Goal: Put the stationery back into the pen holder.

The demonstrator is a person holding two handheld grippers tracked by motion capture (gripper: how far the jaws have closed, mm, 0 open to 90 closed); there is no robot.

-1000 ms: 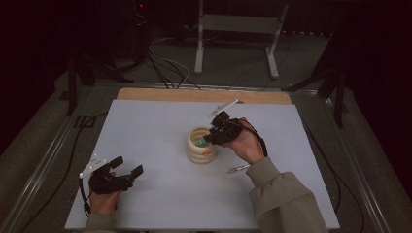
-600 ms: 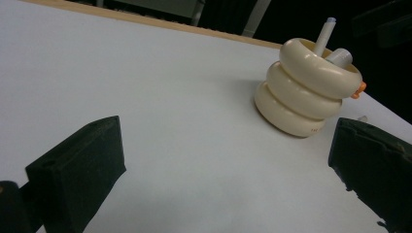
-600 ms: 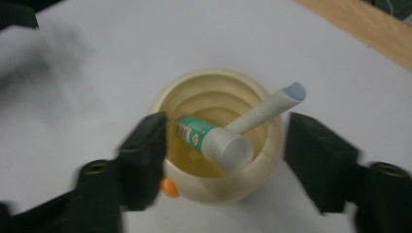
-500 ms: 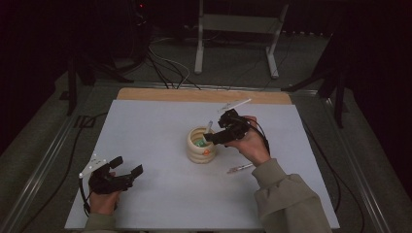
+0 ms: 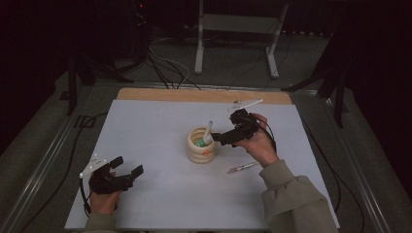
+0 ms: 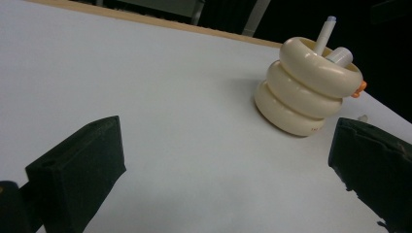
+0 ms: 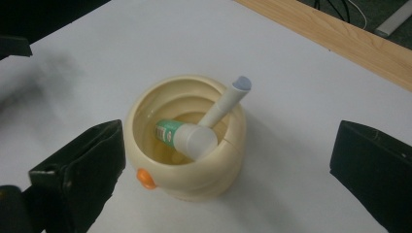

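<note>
the right gripper (image 5: 219, 138) has its two blocky, matte black jaws spread wide, having just been opening, with nothing pinched between them; it hovers just beside the rim of the holder (image 5: 201, 145), a glossy cream pot shaped like three stacked rounded rings, with a small orange knob low on its wall; inside the holder lean a slim white pen (image 7: 224, 103) with a pale blue-grey cap, tilted against the rim, and a stubby tube (image 7: 187, 138) with a green label and a smooth white round cap; the holder stands near the middle of the smooth, pale grey table (image 5: 155, 126), which has a wooden strip along its far edge; another white pen (image 5: 241, 168) lies flat near the right wrist; the left gripper (image 5: 127, 172) rests at the near left corner, well apart from the holder, its foam-like black jaws also parted and empty.
</note>
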